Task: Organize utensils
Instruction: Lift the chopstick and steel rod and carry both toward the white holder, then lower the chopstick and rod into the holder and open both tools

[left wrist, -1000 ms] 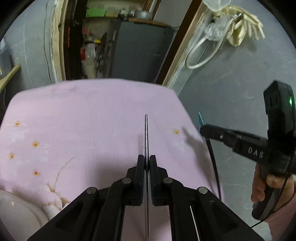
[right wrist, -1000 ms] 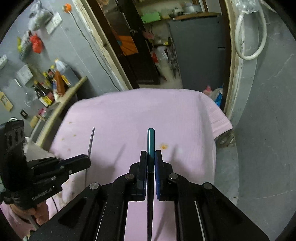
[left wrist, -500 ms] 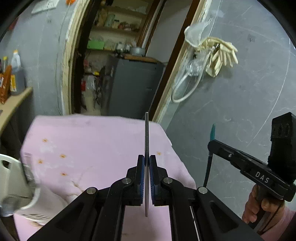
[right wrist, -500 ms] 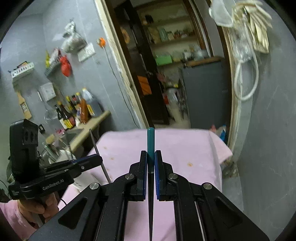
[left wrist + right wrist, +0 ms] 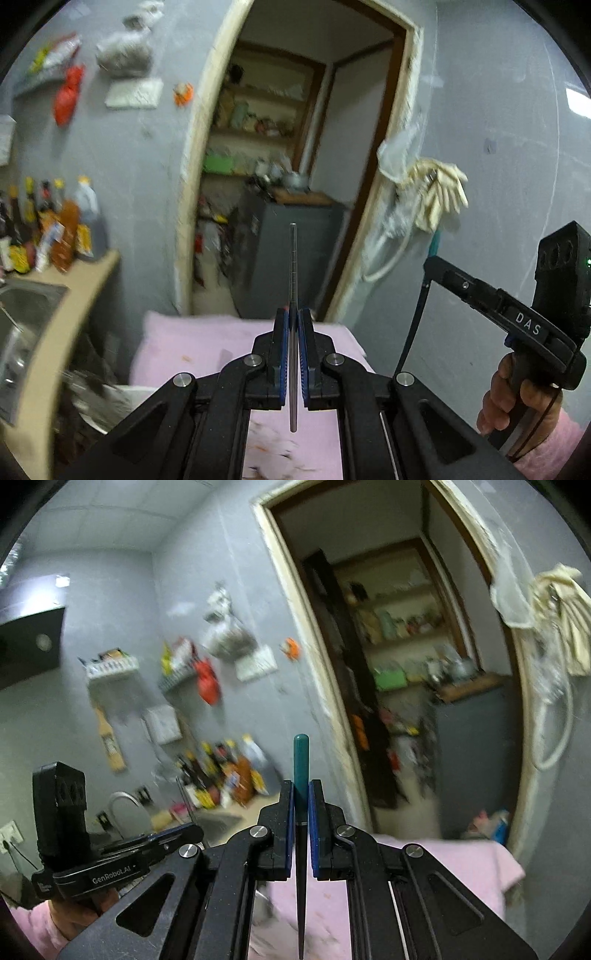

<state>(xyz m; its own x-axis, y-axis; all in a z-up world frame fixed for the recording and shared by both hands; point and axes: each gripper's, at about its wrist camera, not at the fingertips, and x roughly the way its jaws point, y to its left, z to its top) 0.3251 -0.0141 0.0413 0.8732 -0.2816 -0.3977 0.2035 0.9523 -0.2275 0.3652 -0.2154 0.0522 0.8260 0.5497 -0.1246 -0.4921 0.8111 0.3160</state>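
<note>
My left gripper (image 5: 293, 321) is shut on a thin metal chopstick (image 5: 293, 266) that stands upright between the pads, raised well above the pink tablecloth (image 5: 207, 347). My right gripper (image 5: 301, 794) is shut on a dark chopstick with a teal end (image 5: 301, 757), also upright and raised. The right gripper also shows at the right of the left wrist view (image 5: 436, 264), holding its dark chopstick (image 5: 417, 317). The left gripper shows at the lower left of the right wrist view (image 5: 192, 834).
A doorway (image 5: 295, 166) to a storeroom with a grey cabinet (image 5: 291, 258) lies ahead. A counter with a steel sink (image 5: 26, 306) and bottles (image 5: 55, 229) is at the left. Gloves (image 5: 439, 195) hang on the right wall. A blurred white container (image 5: 110, 398) sits at the table's left.
Both grippers have lifted and tilted upward with their chopsticks. The views swung from the tablecloth up toward the doorway and walls. Both stay shut.
</note>
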